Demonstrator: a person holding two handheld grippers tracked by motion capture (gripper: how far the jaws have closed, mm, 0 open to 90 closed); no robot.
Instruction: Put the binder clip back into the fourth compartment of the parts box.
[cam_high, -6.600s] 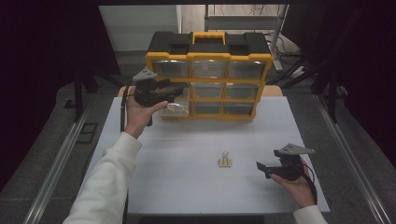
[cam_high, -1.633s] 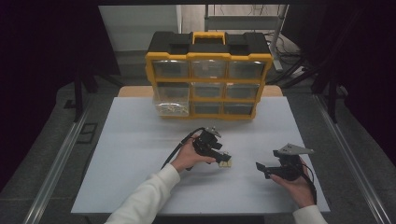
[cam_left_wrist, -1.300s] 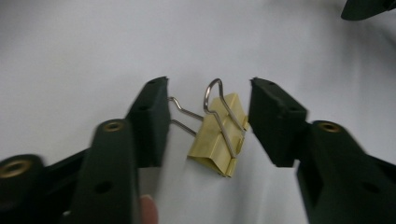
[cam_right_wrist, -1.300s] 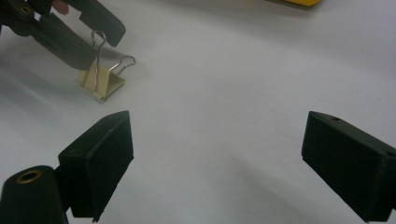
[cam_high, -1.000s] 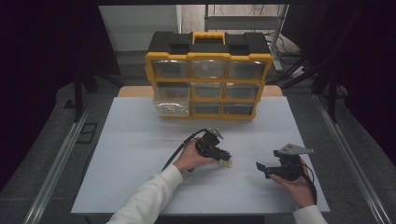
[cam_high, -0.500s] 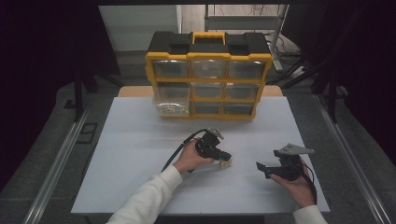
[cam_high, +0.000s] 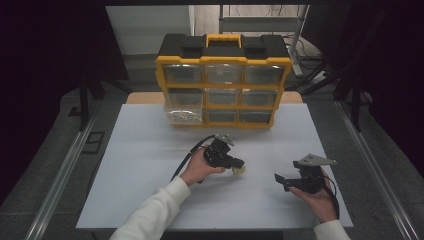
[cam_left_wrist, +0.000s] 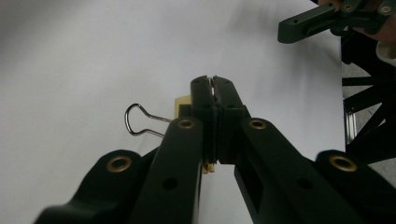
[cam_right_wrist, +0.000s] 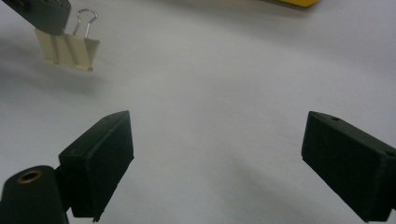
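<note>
A cream binder clip (cam_high: 240, 170) with wire handles lies at the middle of the white table (cam_high: 145, 165). My left gripper (cam_high: 237, 165) reaches it from the left and is shut on it. In the left gripper view the jaws meet at the tips of my left gripper (cam_left_wrist: 214, 87), with the clip's cream body (cam_left_wrist: 182, 103) and one wire loop (cam_left_wrist: 138, 120) sticking out to the left. The right gripper view shows the clip (cam_right_wrist: 70, 47) at top left under a black jaw. My right gripper (cam_high: 280, 180) rests open at the right, pointing left, nothing between its pads (cam_right_wrist: 105, 161).
A yellow and black drawer organizer (cam_high: 223, 85) stands at the table's back edge. Its lower left clear drawer (cam_high: 184, 113) is pulled out and holds small pieces. Metal rails run along both sides of the table. The right gripper's jaw (cam_left_wrist: 308, 25) shows beyond the clip.
My left hand has come from the organizer's drawer down to the clip at the table's middle, and has kept nearly still there in the last second. The right hand has stayed put.
</note>
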